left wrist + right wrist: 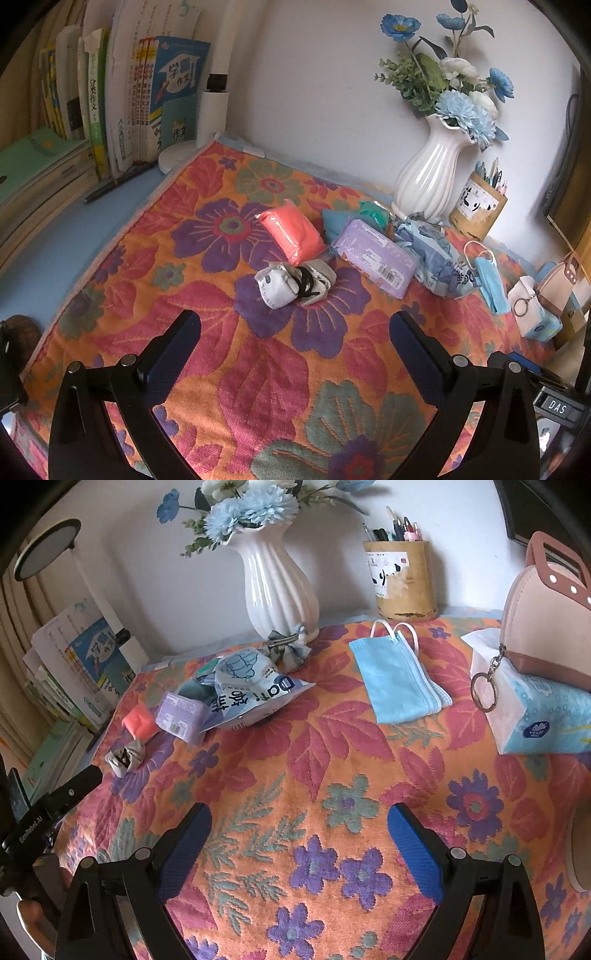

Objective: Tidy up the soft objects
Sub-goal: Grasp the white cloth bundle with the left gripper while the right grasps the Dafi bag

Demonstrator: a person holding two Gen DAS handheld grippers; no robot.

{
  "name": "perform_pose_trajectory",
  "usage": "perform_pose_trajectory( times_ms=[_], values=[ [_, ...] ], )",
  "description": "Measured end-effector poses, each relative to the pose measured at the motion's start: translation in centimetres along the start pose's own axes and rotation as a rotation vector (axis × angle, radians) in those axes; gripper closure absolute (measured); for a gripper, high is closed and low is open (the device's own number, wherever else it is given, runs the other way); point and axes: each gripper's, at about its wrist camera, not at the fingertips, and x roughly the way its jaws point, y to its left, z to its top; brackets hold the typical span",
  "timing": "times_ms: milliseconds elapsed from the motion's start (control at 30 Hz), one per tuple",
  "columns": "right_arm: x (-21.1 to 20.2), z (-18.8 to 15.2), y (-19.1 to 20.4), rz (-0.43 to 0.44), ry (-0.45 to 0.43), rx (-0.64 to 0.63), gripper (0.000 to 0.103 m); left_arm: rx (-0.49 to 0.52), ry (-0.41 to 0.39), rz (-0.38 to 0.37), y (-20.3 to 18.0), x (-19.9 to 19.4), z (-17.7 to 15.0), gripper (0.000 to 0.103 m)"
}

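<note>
Soft items lie on a floral cloth [229, 369]: a grey-white bundle with a black hair tie [295, 282] [125, 758], a coral pack [291, 230] [140, 720], a purple wipes pack [375, 256] [181, 714], a blue-white bag [432, 254] [247, 694], a blue face mask [489, 282] [399, 679] and a tissue pack [535, 317] [543, 716]. My left gripper [295, 332] is open and empty, just short of the bundle. My right gripper [299, 823] is open and empty over bare cloth, below the mask.
A white vase of blue flowers [428, 173] [277, 587] and a pen holder [480, 206] [402, 579] stand at the back. Books [110, 107] and a lamp base [177, 155] stand at the left. A pink purse [546, 627] rests on the tissue pack.
</note>
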Motion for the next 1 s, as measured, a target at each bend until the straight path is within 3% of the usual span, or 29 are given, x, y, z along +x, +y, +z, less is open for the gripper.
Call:
perform_pose_trajectory(
  times_ms=[100,233,367,500,567,600,700,833,933,967,1000],
  values=[
    [0.1,0.1,-0.1,0.018,0.006,0.013,0.007,-0.004,0.044,0.011,0.1,-0.1,0.4,0.001],
    [0.1,0.6,-0.6,0.060,0.094,0.045,0.007,0.088,0.123,0.077,-1.3,-0.8,1.6,0.001],
    [-0.9,3.0,0.4,0.079,0.115,0.035,0.007,0.141,0.161,0.061,-2.5,1.0,3.1,0.001],
    [-0.3,5.9,3.5,0.042,0.074,-0.064,0.007,0.181,0.090,0.114,-2.9,3.9,3.4,0.001],
    [1.1,6.7,4.9,0.009,0.073,-0.094,0.007,0.163,0.049,0.178,-2.4,4.6,3.4,0.002],
    [1.9,7.1,5.4,0.008,0.071,-0.105,0.007,0.148,0.044,0.167,-2.1,4.9,3.4,0.002],
    [4.4,8.0,5.8,0.014,0.055,-0.125,0.007,0.124,0.074,0.148,-1.5,5.7,3.5,0.002],
    [7.1,7.9,5.8,-0.003,-0.042,-0.151,0.008,0.161,0.099,0.166,-2.2,6.4,3.3,0.003],
    [8.5,8.0,5.7,0.026,0.012,-0.151,0.021,0.185,0.111,0.164,-2.6,6.7,3.3,0.006],
    [8.5,8.0,5.8,0.025,0.006,-0.164,0.021,0.192,0.121,0.173,-2.7,7.0,3.3,0.011],
    [8.5,7.9,5.9,0.020,0.007,-0.170,0.022,0.197,0.133,0.176,-2.9,7.2,3.2,0.032]
  ],
)
